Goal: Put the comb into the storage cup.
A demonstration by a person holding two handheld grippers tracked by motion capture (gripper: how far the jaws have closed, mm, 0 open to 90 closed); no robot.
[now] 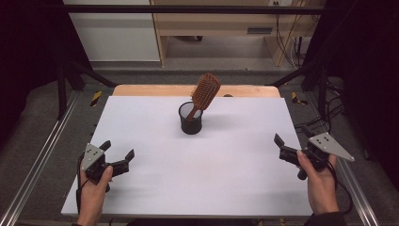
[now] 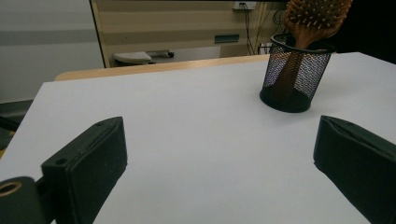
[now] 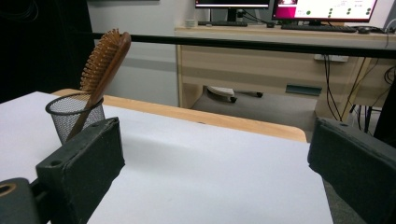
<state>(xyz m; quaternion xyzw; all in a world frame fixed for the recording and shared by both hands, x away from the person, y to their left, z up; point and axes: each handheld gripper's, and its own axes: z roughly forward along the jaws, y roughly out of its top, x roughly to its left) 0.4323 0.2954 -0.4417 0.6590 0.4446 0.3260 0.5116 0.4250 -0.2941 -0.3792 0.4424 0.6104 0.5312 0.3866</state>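
a: so where's the brush sitting right now?

b: it's standing handle-down in the cup, that black mesh one, out toward the far middle of the table. the bristle head is sticking up over the rim and leaning to the right in the high view.

a: and the left gripper?

b: it's hovering near the front left corner, a hand wrapping around its grip. jaws are spreading wide, nothing sitting between them, just bare table. in the left gripper view the cup is showing up ahead and off to the right, closer to the right-hand jaw's line than the middle, and well apart from both jaws. the brush head is poking out the top of that frame.

a: right gripper?

b: same deal, it's hanging over the front right edge with the other hand holding it. jaws are gaping wide and gripping nothing. in the right gripper view the cup is sitting off to the left, partly tucking behind the left-hand jaw, with the brush leaning up out of it. well apart again, no contact.

a: so neither one is touching anything?

b: yep, the brush is resting between the two grippers and farther back on the table than either.
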